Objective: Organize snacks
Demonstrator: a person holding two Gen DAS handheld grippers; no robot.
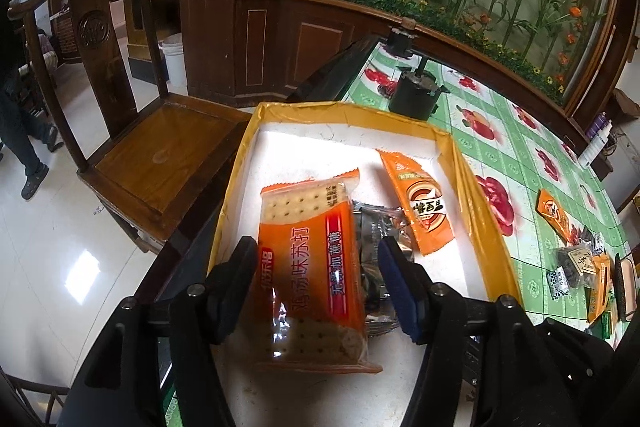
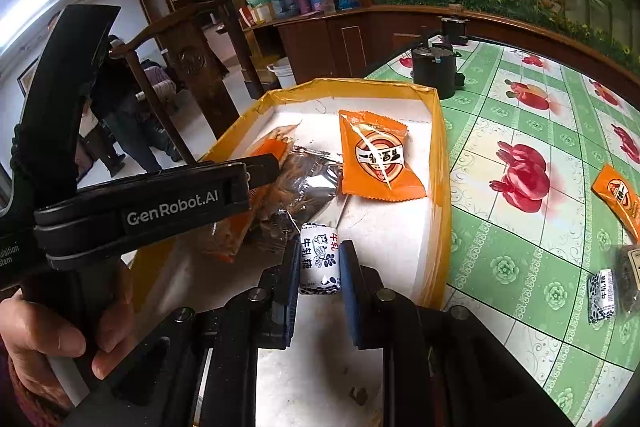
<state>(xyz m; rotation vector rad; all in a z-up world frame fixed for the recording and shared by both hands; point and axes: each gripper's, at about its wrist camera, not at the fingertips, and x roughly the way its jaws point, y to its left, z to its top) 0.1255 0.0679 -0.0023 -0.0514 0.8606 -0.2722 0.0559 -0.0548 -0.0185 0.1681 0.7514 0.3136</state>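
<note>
Left claw (image 1: 318,267): fingers apart on either side of the cracker pack (image 1: 312,267), over the box (image 1: 476,187); contact unclear.
Right claw (image 2: 320,263): clamped on a white candy (image 2: 319,259), above the box floor.
Box: on the surface (image 1: 500,131), holding an orange packet (image 2: 378,157) and a silver wrapper (image 2: 304,183).
Loose snacks (image 1: 580,259): on the surface, well right of the box.
</note>
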